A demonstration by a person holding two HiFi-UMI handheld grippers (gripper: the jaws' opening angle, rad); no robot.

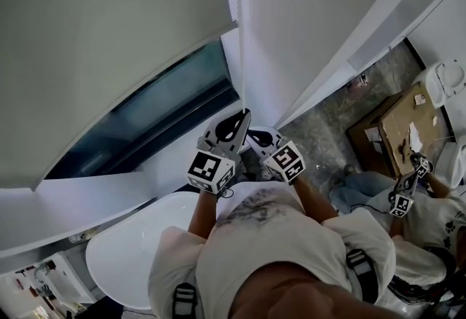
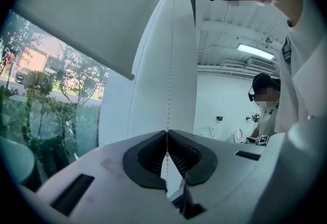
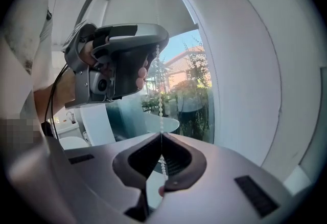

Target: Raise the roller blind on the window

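Left gripper (image 2: 166,136) and right gripper (image 3: 161,138) both clamp the bead chain (image 2: 170,64) beside the blind (image 1: 109,33) — it looks partly raised, with window (image 1: 156,121) glass below it, so more pulling likely remains.

Your white short-sleeved T-shirt (image 1: 269,237) has a dark smudged print just behind the tongs and dark buckled straps (image 1: 360,270). The left tongs (image 2: 166,133) and right tongs (image 3: 161,136) are pale grey shells with black ribbed pads (image 2: 153,154), black-and-white marker cubes (image 1: 211,170) and a thin black cable (image 3: 51,108).
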